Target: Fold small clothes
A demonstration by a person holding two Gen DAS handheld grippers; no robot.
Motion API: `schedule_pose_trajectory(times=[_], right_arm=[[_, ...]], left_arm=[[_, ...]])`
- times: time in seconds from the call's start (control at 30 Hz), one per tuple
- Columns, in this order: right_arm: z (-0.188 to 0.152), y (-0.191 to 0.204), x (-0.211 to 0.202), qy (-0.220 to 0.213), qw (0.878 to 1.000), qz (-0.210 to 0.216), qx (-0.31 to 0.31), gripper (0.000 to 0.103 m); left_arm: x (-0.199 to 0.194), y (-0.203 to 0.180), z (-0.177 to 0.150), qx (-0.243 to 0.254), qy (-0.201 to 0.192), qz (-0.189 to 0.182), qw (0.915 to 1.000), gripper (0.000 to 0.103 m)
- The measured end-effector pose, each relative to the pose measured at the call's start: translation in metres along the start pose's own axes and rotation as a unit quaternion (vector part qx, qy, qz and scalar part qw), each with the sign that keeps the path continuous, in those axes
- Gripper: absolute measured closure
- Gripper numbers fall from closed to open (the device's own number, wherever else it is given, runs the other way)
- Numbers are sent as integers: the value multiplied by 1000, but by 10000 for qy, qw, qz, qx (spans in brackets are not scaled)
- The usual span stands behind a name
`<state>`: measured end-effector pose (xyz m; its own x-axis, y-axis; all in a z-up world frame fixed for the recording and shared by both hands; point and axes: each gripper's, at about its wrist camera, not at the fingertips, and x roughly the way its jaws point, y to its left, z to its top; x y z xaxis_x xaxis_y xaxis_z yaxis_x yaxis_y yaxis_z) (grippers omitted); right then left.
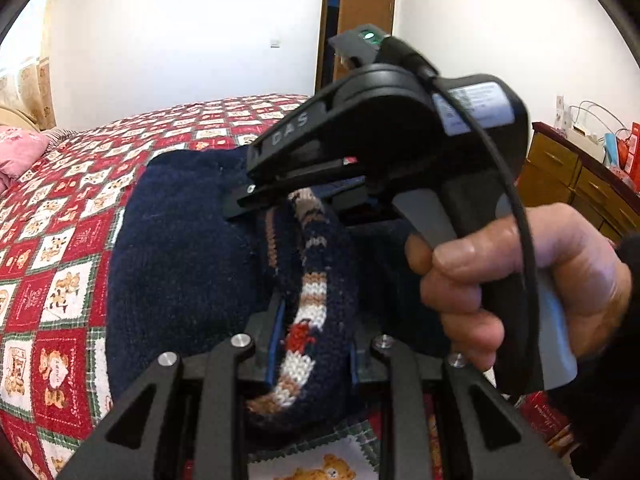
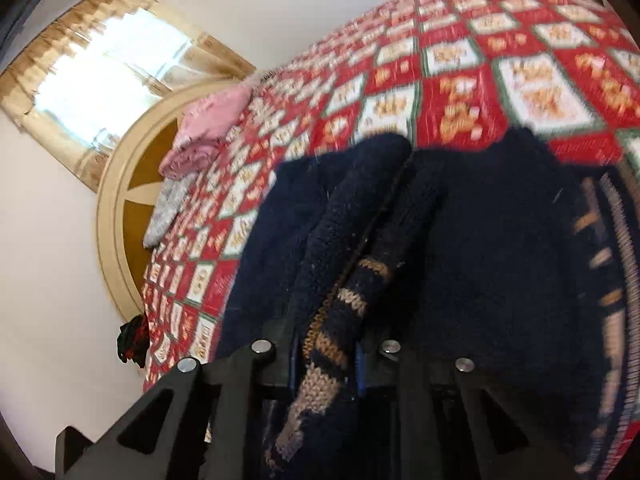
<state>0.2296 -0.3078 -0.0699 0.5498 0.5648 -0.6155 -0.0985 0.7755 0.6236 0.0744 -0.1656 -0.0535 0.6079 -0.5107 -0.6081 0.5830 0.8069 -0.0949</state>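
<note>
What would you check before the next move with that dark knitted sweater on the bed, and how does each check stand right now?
1. Left claw has the sweater's striped edge between its fingers: ok.
2. Right claw has a striped edge of the sweater between its fingers: ok.
3. Both claws clear of each other: ok, but the right claw is very close ahead of the left one.
4. Sweater body resting on the patchwork quilt, not hanging off the bed: ok.
5. Sweater lying flat and smooth for a fold: not ok, it is bunched in ridges.
6. Pink folded cloth out of the way: ok, far up by the headboard.
</note>
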Motion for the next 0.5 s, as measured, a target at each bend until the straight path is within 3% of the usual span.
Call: schedule_pose_trajectory(times=[0.17, 0.27, 0.37, 0.5], right_arm=[[16, 12, -56, -420, 9976, -163, -518, 84], [20, 5, -84, -578, 9945, -490, -723, 84], [17, -22, -94, -512, 9925, -875, -678, 84], [-1, -68, -81, -244, 9885, -1425, -435, 84]], left_arm=[[-14, -22, 24, 94, -285, -321, 9990, 78], [-13, -46, 38, 232, -423, -518, 9975, 77], [-3, -73, 42, 482, -457, -640, 9957, 77], [23, -97, 33, 619, -146, -748, 9952, 77]])
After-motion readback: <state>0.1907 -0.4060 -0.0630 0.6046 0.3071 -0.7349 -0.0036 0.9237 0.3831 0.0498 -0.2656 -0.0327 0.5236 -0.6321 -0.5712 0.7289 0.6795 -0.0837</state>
